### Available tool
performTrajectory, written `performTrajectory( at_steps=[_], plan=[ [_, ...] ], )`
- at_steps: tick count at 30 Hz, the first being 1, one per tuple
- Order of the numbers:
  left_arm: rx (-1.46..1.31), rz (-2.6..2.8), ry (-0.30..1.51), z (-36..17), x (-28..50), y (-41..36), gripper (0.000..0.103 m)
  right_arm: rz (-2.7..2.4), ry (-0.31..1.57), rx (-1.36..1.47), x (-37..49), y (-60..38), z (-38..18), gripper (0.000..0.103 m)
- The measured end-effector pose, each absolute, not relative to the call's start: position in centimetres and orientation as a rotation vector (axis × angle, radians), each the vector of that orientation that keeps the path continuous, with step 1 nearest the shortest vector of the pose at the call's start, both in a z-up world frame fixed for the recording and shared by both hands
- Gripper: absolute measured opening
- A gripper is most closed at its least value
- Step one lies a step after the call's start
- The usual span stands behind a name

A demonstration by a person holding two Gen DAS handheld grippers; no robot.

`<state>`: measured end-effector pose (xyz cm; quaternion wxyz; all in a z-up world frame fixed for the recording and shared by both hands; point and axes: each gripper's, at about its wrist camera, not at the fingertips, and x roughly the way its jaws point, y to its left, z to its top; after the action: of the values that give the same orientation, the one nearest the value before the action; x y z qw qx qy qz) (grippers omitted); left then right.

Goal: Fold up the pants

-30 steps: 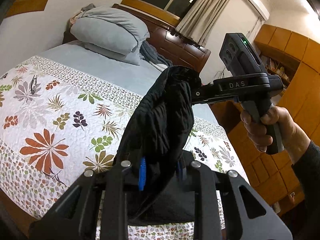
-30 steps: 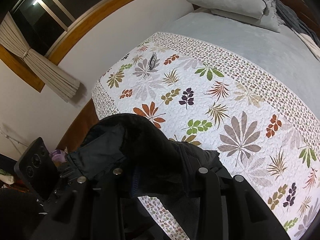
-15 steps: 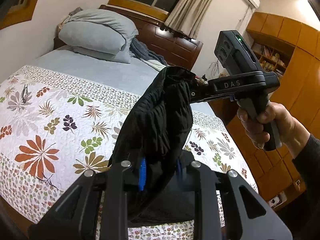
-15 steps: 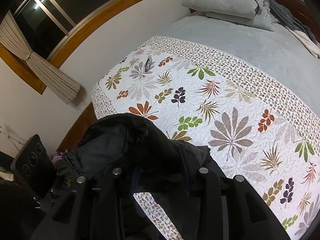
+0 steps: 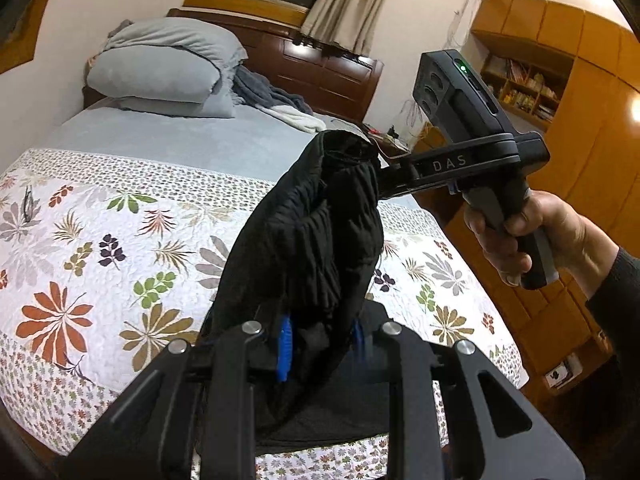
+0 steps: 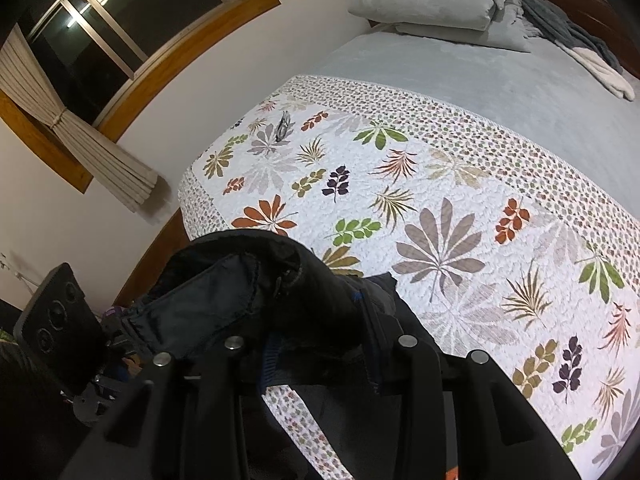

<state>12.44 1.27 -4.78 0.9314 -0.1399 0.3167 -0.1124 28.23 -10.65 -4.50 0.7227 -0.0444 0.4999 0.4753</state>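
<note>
- Left wrist view: my left claw [image 5: 320, 340] is closed on the black pants [image 5: 316, 240]. The cloth is bunched between the two blue pads [image 5: 284, 348] and rises in front of the camera.
- The pants are in the air above the flowered quilt [image 5: 100, 240] on the bed, stretched between my two claws.
- At the top end of the bundle, my right claw [image 5: 380, 176] bites into the cloth. My right hand [image 5: 520, 236] holds its grey handle, in a dark sleeve [image 5: 616, 304].
- Behind, grey pillows [image 5: 160, 72] lie stacked against the brown headboard [image 5: 320, 68].
- Right wrist view: my right claw [image 6: 320, 356] is closed on a thick fold of the pants [image 6: 248, 288]. The fold fills the gap between the fingers.
- From there the cloth goes to the left, to my left claw [image 6: 120, 336], which grips the other end near the corner of the bed.
- The quilt [image 6: 440, 220] lies flat under all of this.
</note>
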Motion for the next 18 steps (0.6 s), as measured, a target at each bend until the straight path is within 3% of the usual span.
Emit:
performTrajectory(
  at_steps=[18],
  plan=[
    [-0.143,-0.287,0.714,-7.7,13.5,-6.0,0.022,1.054,1.095,-0.06,28.5,-17.8,-9.6,0.038]
  ],
)
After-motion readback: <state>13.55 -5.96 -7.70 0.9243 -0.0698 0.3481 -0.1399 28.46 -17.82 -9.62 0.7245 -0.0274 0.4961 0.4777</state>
